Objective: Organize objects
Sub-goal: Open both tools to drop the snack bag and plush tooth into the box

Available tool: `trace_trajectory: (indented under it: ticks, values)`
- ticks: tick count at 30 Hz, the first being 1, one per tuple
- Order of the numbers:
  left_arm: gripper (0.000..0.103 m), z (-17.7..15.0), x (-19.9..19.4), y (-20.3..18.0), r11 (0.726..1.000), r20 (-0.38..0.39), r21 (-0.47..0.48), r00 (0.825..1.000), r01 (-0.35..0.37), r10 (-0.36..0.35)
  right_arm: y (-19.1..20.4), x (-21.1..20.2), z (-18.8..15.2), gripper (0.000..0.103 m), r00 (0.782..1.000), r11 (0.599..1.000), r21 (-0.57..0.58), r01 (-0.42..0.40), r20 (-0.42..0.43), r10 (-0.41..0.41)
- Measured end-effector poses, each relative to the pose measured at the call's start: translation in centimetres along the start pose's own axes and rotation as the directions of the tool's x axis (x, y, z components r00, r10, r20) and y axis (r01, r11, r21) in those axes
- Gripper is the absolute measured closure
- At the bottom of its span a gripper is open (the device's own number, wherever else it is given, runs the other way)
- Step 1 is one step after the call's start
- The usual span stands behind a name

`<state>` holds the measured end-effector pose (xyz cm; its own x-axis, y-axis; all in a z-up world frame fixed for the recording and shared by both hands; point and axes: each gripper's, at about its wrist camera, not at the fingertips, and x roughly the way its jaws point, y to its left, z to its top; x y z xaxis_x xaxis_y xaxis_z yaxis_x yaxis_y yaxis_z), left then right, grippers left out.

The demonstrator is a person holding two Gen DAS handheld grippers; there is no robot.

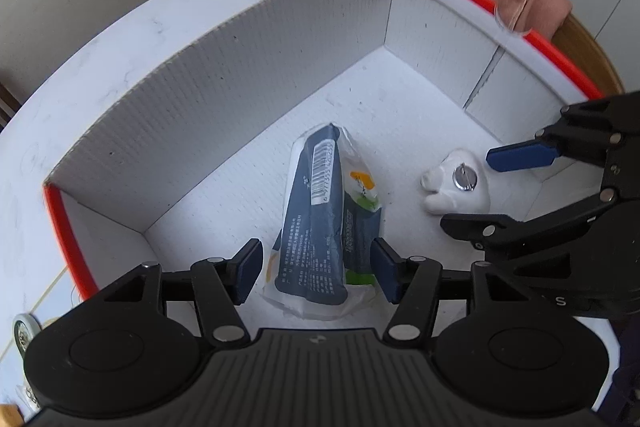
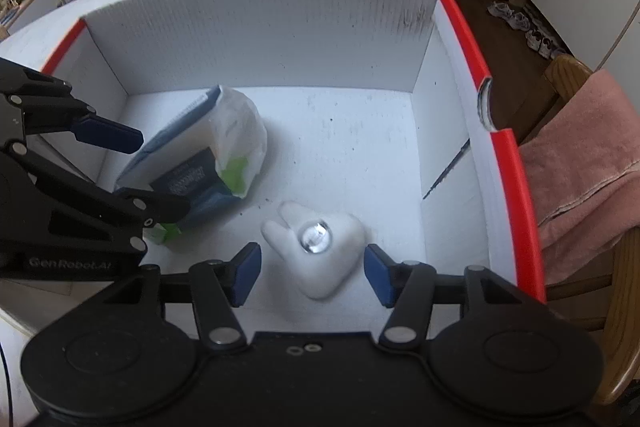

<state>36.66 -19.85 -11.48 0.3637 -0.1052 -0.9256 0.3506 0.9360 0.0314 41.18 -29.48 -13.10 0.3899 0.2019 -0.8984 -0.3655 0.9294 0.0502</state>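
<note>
The box [image 1: 248,75] looks like white corrugated plastic board, ribbed walls and a scuffed matt floor with a glossy red rim. The packet [image 1: 320,211] is shiny crinkly plastic film, and the white tooth-shaped thing [image 2: 320,251] looks matt and smooth with a shiny metal disc [image 2: 316,237] on top. Pink towel [image 2: 580,167] is soft cloth over a varnished wood chair [image 2: 624,307], and the tabletop [image 1: 120,39] is smooth marble-look white.

each matte black plastic two-finger gripper, left [image 1: 316,267] and right [image 2: 312,273], carries dark blue rectangular pads and silver pivot screws on angular linkages. two round black discs flank a ribbed base. pale "genrobot.ai" lettering marks the left one's side.
</note>
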Motion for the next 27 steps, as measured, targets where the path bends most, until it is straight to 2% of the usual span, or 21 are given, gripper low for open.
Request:
trace_trajectory:
  ticks: [4,12,21,27]
  values:
    - [0.045,-0.2,-1.5,0.4,1.0,0.033,-0.026,0.999,0.016,-0.015,0.3,-1.5,-0.2,0.041,0.999,1.0,-0.018,-0.006,0.039,0.007]
    - [0.045,-0.9,-5.4,0.9,0.996,0.135,-0.069,0.99,0.05,-0.04,0.0,-5.1,-0.7,0.041,0.992,0.999,0.0,-0.046,0.118,0.045]
    - [0.045,-3.0,-9.9,1.8,0.994,0.247,-0.094,0.968,0.064,-0.039,0.8,-9.4,-1.2,0.04,0.973,0.993,0.045,-0.111,0.21,0.099]
    - [0.045,-5.1,-12.7,2.9,0.992,0.312,-0.109,0.95,0.062,-0.025,2.8,-11.4,-1.4,0.035,0.958,0.989,0.051,-0.142,0.259,0.124]
